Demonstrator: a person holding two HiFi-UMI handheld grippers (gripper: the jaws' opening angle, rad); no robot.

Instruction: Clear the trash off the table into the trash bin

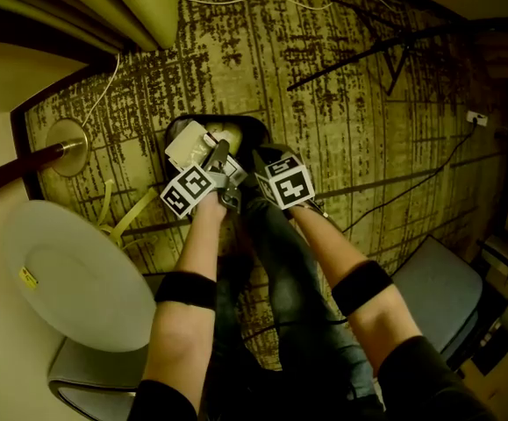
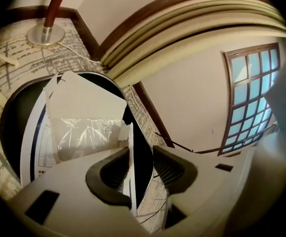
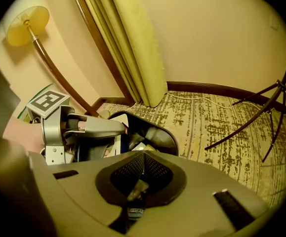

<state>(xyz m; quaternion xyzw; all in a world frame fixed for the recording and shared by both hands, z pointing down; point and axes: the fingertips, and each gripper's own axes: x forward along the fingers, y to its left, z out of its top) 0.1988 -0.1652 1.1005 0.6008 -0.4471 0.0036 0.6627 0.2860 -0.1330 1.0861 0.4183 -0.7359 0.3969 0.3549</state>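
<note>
One black trash bin (image 1: 258, 132) sits below two tongs. The left tongs (image 2: 142, 154) are spread around one paper sheet (image 2: 128, 135). The right tongs (image 3: 143, 157) are pinching a thin scrap (image 3: 135, 191).

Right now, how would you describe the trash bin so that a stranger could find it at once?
Start from the patterned carpet and find the round metal lamp base near the wall. Just right of it in the head view stands the trash bin. It is the only dark open container there, with white paper and clear plastic inside.
</note>
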